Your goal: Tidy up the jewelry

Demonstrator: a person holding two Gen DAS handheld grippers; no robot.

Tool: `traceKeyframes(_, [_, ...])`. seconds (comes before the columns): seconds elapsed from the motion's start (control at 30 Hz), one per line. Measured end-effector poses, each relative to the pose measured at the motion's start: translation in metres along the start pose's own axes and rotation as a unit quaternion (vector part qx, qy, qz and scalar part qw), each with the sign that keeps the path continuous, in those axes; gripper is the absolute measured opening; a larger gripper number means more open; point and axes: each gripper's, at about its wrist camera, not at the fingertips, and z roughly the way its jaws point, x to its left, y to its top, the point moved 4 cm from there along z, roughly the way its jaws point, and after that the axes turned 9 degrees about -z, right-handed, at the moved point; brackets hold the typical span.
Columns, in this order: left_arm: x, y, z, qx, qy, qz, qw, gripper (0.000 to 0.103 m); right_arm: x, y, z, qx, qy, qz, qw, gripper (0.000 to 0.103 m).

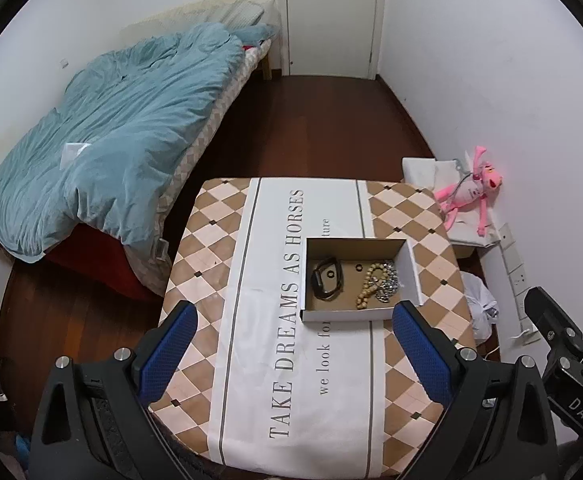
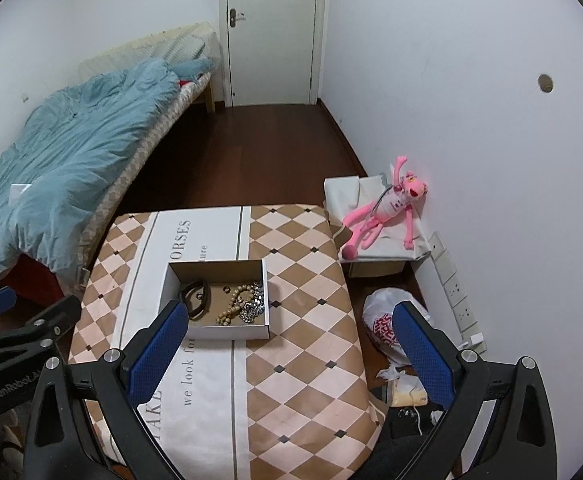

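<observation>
both grippers raised above the desk, jewelry lying in an open cardboard box.

the left gripper [image 1: 293, 344] and right gripper [image 2: 291, 348] each have their blue fingers [image 1: 167, 350] spread wide, holding nothing. the box [image 1: 357, 315] sits on the desk [image 1: 251, 360], on its checkered cloth. inside: a black watch band [image 1: 326, 279] at the left, two small rings [image 1: 358, 267] near the middle, a wooden bead bracelet [image 1: 368, 284] touching a silver chain [image 1: 388, 284] at the right. a bed [image 1: 103, 152] stands to the left, and a pink plush toy [image 2: 387, 208] lies by the wall.
</observation>
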Motion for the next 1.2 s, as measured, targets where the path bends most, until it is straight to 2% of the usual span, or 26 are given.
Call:
traceKeyframes(0.43, [-0.006, 0.005, 0.029, 0.026, 0.004, 0.007, 0.9996, 0.100, -0.002, -0.001, 0.056, 0.049, 0.000, 0.000, 0.999, 0.103])
traceKeyframes(1.2, [-0.006, -0.002, 0.043, 0.046, 0.002, 0.014, 0.9988, 0.100, 0.001, -0.005, 0.066, 0.071, 0.009, -0.011, 0.997, 0.103])
